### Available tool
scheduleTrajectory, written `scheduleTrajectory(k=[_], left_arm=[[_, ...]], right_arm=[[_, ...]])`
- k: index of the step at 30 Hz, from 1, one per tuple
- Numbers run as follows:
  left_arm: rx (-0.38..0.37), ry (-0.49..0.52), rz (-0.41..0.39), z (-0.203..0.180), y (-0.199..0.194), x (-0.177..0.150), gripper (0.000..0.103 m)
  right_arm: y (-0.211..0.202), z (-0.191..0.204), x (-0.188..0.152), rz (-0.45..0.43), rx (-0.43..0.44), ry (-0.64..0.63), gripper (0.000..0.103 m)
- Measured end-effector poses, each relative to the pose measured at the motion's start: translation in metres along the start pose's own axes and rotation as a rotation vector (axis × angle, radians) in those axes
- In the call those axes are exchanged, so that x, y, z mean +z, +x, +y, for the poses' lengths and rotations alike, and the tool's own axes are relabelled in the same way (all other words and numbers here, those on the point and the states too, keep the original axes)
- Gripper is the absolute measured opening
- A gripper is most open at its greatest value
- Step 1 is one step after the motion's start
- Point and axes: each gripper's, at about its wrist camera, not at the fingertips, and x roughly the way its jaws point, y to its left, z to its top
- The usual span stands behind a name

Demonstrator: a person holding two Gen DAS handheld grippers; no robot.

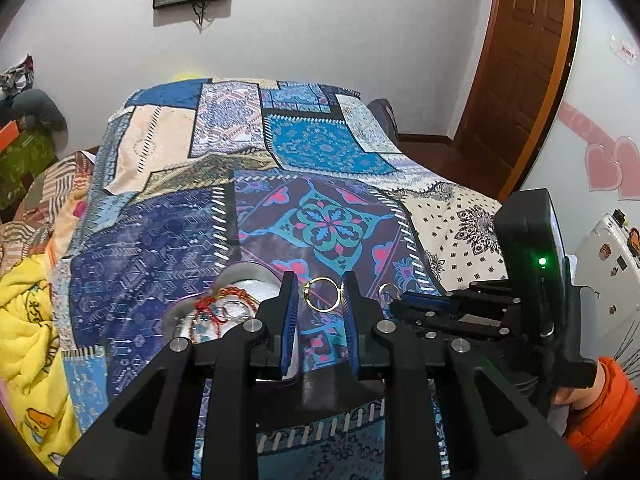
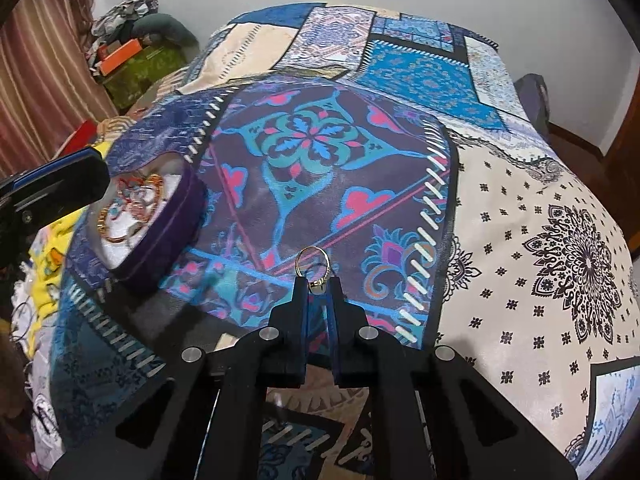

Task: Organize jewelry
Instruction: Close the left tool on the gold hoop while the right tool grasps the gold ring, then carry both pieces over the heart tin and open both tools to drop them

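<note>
The right tool (image 2: 318, 280) grips a gold ring (image 2: 313, 265) at its very tips, jaws nearly closed on the band's lower edge, above the patterned bedspread (image 2: 520, 200). The left tool (image 1: 318, 294) frames another gold ring (image 1: 323, 294) between half-open jaws; whether its pads touch that ring cannot be told. The purple jewelry box (image 2: 160, 232), already holding bracelets, sits on the bed left of both. With so thin a pinch, a tilt could drop the ring into the busy fabric, where it would be hard to find.
</note>
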Motion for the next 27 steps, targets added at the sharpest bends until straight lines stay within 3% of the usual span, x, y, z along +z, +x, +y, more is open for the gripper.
scheduleTrajectory(k=[4, 7, 14, 27], left_arm=[[0.007, -0.007, -0.009, 0.003, -0.007, -0.001, 0.02], [0.009, -0.01, -0.007, 0.005, -0.008, -0.002, 0.02], [0.013, -0.024, 0.001, 0.013, -0.004, -0.004, 0.02], [0.01, -0.05, 0.023, 0.021, 0.009, -0.01, 0.02]], right_arm=[[0.002, -0.008, 0.001, 0.03, 0.017, 0.045, 0.023], [0.001, -0.007, 0.0, 0.012, 0.0, 0.042, 0.024], [0.021, 0.0, 0.001, 0.06, -0.05, -0.014, 0.024], [0.02, 0.001, -0.002, 0.018, -0.065, -0.028, 0.023]])
